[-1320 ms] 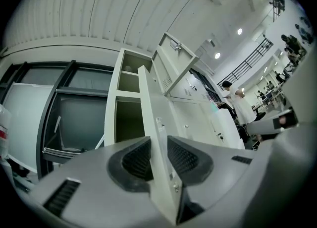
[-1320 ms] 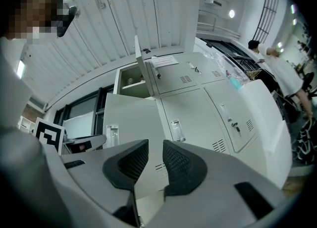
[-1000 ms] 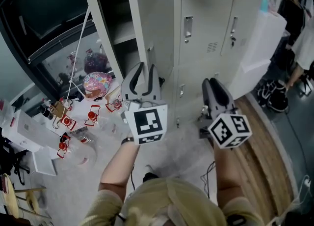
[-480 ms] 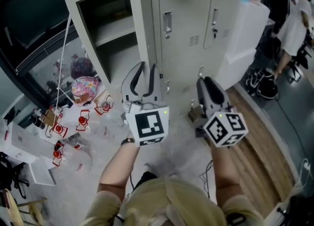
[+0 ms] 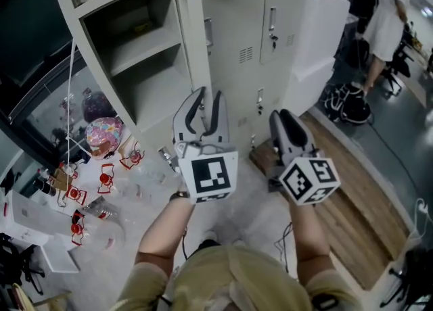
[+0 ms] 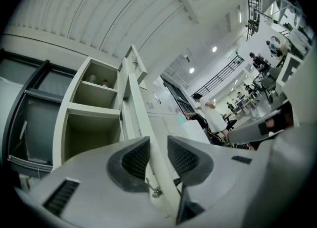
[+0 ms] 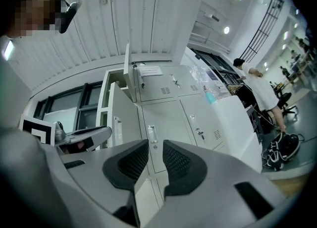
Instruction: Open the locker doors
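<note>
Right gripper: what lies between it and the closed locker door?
Nothing: the right gripper view shows a bare stretch from right gripper to closed locker door.

Two grippers up, left gripper (image 5: 208, 97) and right gripper (image 5: 287, 119); one open door (image 5: 193, 32) ahead of the left, two shut doors (image 5: 233, 46) (image 5: 284, 5) beyond the right, one person (image 5: 387, 15) far right.

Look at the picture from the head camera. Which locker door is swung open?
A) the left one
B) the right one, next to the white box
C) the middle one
A: the left door stands swung out, so you can see the shelf inside, while the middle door and the right door sit flat and shut.
</note>
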`<state>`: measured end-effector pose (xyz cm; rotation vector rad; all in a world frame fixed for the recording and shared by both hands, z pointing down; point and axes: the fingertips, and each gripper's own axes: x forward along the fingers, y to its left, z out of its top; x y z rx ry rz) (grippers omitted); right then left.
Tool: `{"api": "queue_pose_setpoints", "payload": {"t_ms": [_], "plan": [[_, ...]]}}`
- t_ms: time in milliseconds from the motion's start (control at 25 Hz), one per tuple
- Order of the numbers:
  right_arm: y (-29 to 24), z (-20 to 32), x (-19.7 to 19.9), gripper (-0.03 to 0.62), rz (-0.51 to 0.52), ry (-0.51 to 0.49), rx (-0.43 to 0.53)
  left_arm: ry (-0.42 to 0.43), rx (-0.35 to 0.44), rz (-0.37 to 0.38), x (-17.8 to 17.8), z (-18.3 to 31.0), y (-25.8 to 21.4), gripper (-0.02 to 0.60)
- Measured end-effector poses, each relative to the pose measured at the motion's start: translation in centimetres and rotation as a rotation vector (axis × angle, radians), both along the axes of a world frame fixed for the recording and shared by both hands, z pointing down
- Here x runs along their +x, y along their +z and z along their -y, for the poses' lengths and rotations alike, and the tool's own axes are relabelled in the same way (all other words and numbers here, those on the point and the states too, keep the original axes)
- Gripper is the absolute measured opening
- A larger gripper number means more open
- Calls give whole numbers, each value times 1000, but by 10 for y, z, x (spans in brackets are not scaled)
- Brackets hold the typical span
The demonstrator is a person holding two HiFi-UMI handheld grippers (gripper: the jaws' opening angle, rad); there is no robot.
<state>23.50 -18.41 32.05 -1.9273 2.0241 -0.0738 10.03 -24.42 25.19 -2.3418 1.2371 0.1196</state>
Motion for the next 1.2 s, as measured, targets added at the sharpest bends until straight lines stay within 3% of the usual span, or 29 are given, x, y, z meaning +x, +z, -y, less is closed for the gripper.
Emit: {"api": "queue_pose_setpoints", "payload": {"t_ms": [640,1200], "plan": [[13,-25,45,87,21,136,-27,166,-1,-6,65,-2,0,94],[17,-29,54,87,47,212,-45,306,-9,32,95,4,5,95]]}}
